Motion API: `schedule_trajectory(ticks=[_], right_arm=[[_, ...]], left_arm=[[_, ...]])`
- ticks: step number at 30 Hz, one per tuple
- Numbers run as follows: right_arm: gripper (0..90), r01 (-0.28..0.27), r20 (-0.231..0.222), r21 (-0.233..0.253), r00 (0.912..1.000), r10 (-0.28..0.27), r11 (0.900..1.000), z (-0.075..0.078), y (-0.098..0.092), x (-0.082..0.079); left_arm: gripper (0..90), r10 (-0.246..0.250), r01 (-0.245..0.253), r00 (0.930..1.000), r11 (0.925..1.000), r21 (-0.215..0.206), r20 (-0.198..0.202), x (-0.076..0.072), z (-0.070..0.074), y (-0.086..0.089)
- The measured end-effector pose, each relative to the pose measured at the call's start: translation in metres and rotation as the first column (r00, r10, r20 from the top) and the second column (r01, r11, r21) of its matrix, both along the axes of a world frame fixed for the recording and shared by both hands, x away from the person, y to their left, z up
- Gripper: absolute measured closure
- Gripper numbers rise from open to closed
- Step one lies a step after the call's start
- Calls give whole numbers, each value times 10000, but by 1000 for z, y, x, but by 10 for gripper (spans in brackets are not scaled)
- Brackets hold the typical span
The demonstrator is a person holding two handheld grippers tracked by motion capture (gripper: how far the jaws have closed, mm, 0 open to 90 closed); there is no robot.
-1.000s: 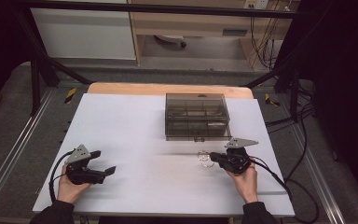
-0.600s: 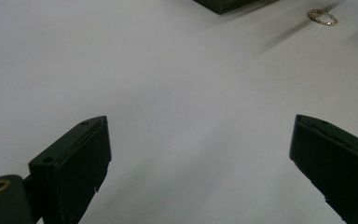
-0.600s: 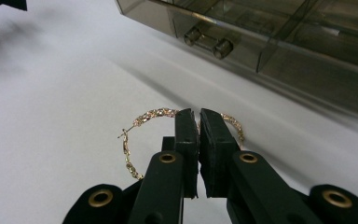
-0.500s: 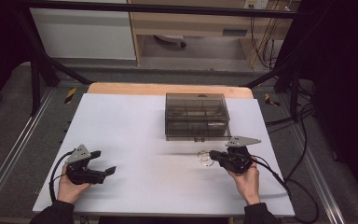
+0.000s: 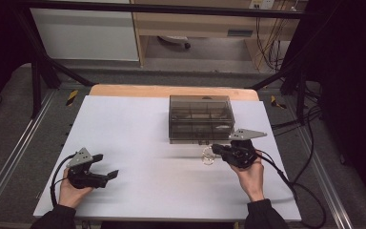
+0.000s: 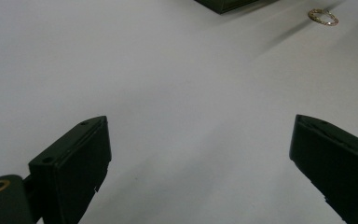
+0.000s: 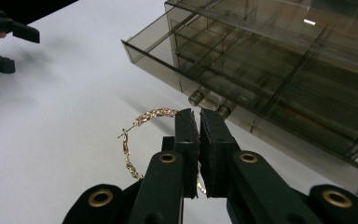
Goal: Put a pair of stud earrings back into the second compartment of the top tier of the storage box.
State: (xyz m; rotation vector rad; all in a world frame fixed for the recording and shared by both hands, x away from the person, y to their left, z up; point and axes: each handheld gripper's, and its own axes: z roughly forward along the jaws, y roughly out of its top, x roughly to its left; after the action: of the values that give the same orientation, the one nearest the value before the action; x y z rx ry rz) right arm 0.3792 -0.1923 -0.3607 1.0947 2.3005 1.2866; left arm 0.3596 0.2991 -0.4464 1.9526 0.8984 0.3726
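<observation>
A gold hoop earring (image 7: 135, 126) is pinched at its rim by my right gripper (image 7: 198, 116), whose jaws are shut on it. In the high view the earring (image 5: 208, 156) hangs at the tip of the right gripper (image 5: 218, 150), just in front of a smoky clear drawer box (image 5: 200, 118). The box (image 7: 270, 65) has small knobs facing the jaws. My left gripper (image 5: 106, 166) rests near the table's front left. Its jaws stand wide open over bare white surface (image 6: 200, 126), and it holds nothing. The earring (image 6: 323, 17) shows far off at the top right of the left gripper view.
The white tabletop (image 5: 138, 133) stretches between the two grippers. A wooden strip (image 5: 124, 90) runs along the table's far edge. Dark frame bars and cables (image 5: 305, 124) lie beyond the right side. The left gripper (image 7: 4, 37) appears at the top left of the right gripper view.
My right gripper, with the earring, has shifted slightly away from the person, toward the box front. The left gripper has barely moved.
</observation>
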Motion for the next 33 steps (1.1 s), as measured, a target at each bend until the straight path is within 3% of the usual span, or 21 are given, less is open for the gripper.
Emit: schedule_trajectory(ticks=[16, 33], right_arm=[[865, 298, 164, -64, 9994, -297, 9995, 17, 22, 31], [865, 1214, -96, -480, 9925, -1220, 9914, 1, 33, 74]], left_arm=[[50, -17, 17, 10000, 10000, 3, -18, 0, 0, 0], [51, -32, 32, 10000, 10000, -4, -15, 0, 0, 0]])
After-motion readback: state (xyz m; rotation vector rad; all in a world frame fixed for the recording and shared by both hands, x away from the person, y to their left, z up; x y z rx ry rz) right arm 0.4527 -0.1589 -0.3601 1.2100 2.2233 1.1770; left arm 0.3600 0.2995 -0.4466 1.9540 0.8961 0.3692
